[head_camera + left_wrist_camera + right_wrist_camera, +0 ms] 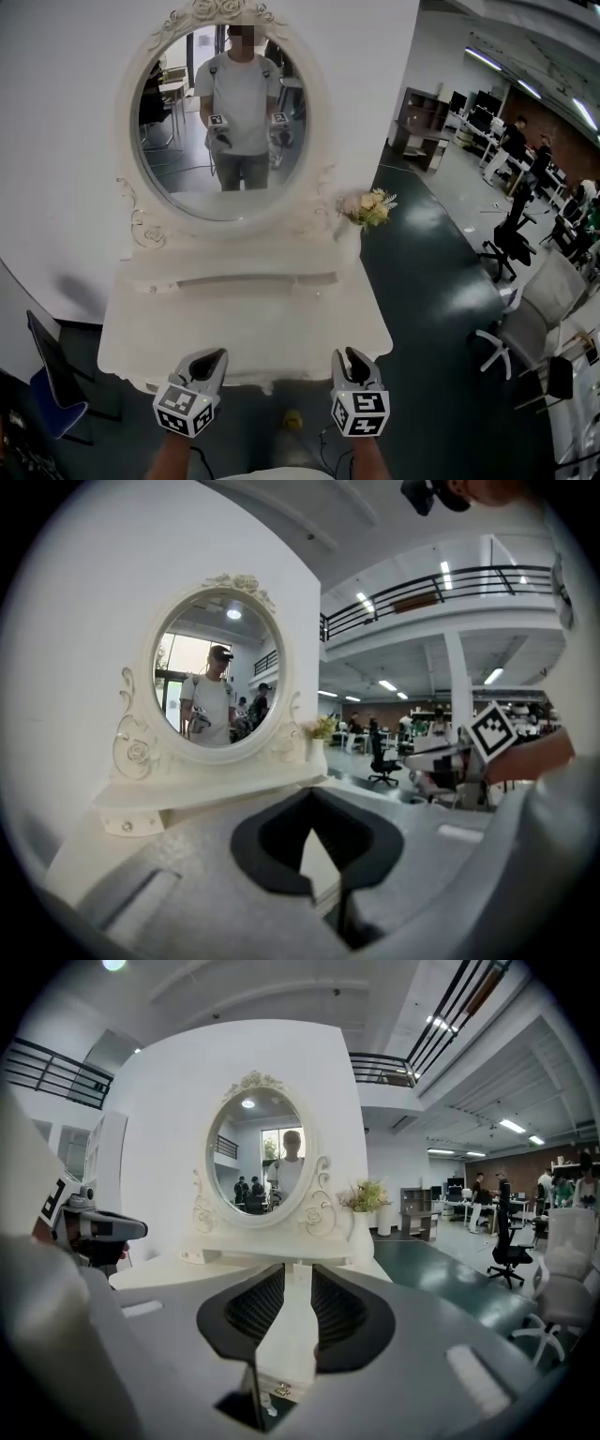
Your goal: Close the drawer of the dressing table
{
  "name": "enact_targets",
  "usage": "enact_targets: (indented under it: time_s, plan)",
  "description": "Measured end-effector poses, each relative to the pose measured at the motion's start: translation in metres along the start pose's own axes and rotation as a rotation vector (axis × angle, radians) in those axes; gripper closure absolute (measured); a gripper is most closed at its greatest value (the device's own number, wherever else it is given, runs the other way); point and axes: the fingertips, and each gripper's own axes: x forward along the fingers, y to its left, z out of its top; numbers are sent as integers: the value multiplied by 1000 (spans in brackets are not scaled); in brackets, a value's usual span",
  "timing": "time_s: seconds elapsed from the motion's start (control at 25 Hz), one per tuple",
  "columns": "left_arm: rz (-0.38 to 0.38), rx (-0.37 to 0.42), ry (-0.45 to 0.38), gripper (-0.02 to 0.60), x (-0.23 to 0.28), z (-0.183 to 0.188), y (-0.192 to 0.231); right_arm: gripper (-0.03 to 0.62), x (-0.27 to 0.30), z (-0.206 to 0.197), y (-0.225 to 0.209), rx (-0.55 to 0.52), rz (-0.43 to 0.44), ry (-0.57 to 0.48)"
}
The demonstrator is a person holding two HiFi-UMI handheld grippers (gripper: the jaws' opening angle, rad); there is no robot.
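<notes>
The white dressing table with its oval mirror stands straight ahead. My left gripper and right gripper hover side by side at its front edge. In the left gripper view the fingertips meet, and only the tabletop shows behind them. In the right gripper view the jaws stand a little apart with nothing between them. The drawer front with a brass knob shows just below them. In the head view the drawer is hidden under the table edge, so I cannot tell how far out it is.
A vase of flowers stands on the table's back right corner. A blue chair is to the left of the table. Office chairs and desks fill the room to the right. A small yellow object lies on the floor near my feet.
</notes>
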Motion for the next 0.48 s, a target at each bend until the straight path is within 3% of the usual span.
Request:
enact_targets:
  time_s: [0.48]
  plan:
    - [73, -36, 46, 583, 158, 19, 53, 519, 151, 14, -84, 10, 82, 72]
